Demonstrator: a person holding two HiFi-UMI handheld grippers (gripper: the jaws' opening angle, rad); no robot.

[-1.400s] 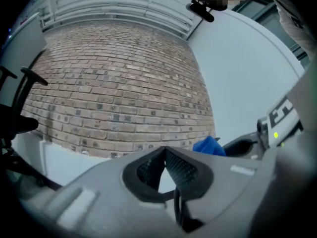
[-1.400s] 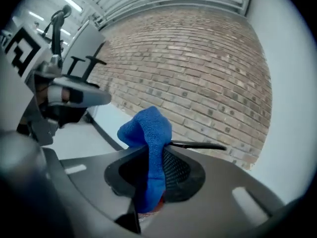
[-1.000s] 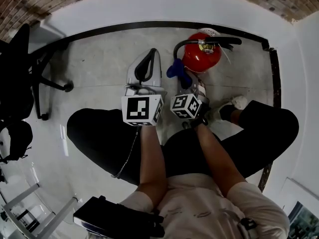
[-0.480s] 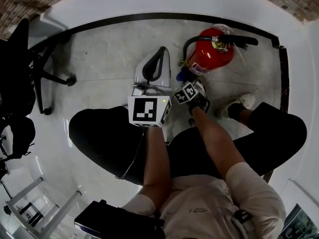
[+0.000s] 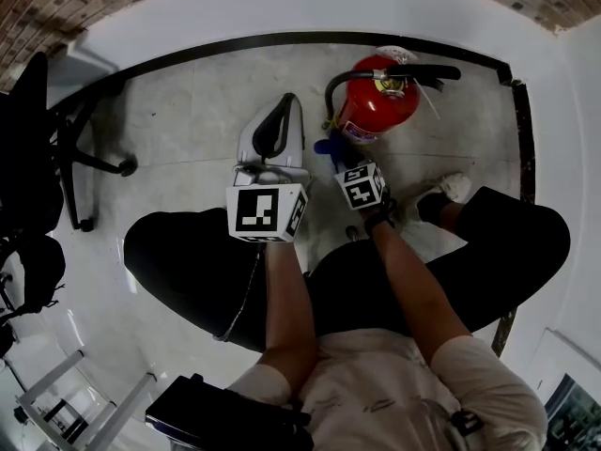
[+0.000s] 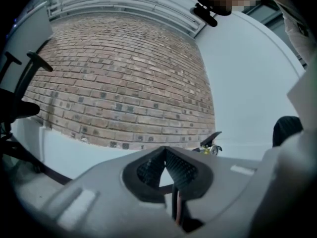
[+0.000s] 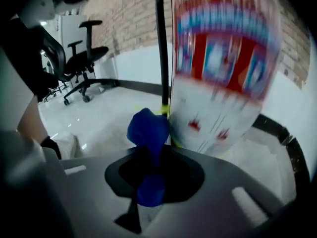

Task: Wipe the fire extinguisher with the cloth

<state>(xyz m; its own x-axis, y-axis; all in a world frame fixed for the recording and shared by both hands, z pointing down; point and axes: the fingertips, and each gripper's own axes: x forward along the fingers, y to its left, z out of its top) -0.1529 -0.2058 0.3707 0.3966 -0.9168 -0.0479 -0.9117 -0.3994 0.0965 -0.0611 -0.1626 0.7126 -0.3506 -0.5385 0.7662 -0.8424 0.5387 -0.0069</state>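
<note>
I am pinching the blue cloth (image 7: 148,133) in the right gripper (image 7: 153,167), the nearer of the two. Its bunched tip is sitting just beside the lower body of the fire extinguisher (image 7: 223,83), which is standing upright on the floor directly ahead, slightly right of those jaws. The left gripper (image 6: 165,155) is hanging further left, jaws together on nothing.

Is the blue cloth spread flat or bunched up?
Bunched: the cloth sticks out as a wad from the right gripper, jaws shut on it.
</note>
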